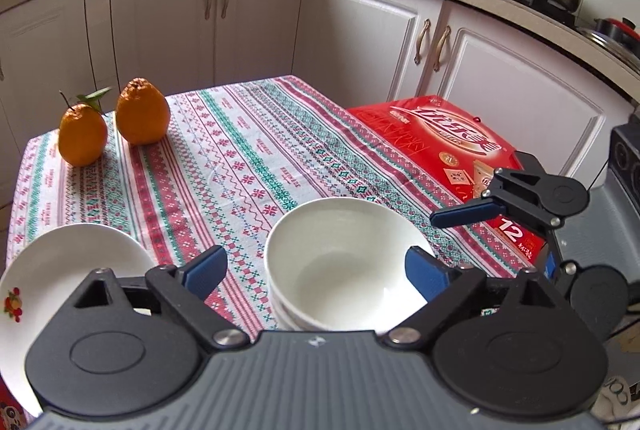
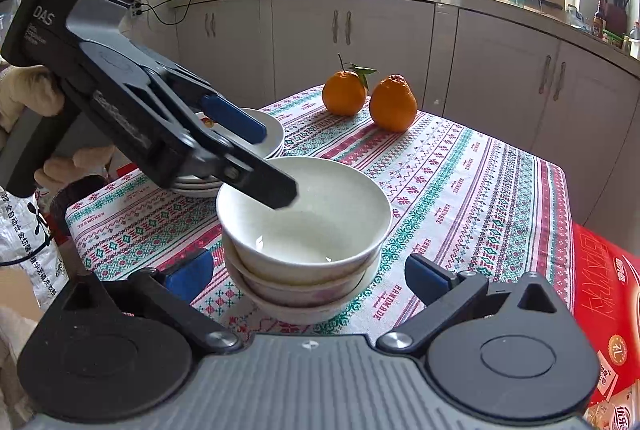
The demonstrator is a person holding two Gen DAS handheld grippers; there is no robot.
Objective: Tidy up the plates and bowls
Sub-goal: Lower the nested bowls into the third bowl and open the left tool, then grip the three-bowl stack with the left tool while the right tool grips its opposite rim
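Observation:
A stack of three white bowls [image 2: 304, 254] stands on the patterned tablecloth [image 2: 460, 190]; it shows in the left wrist view [image 1: 340, 262] too. My left gripper [image 1: 316, 270] is open, its jaws straddling the near rim of the top bowl, one finger over the inside. From the right wrist view the left gripper [image 2: 276, 166] reaches over the bowl. A stack of white plates [image 2: 268, 134] with a fruit print sits behind, also visible at left [image 1: 60, 270]. My right gripper [image 2: 308, 278] is open and empty, just in front of the bowl stack.
Two oranges [image 1: 112, 122] stand at the table's far corner. A red box [image 1: 452, 146] lies beside the table on the right. White kitchen cabinets [image 1: 360, 30] and a counter with a wok and pot surround the table.

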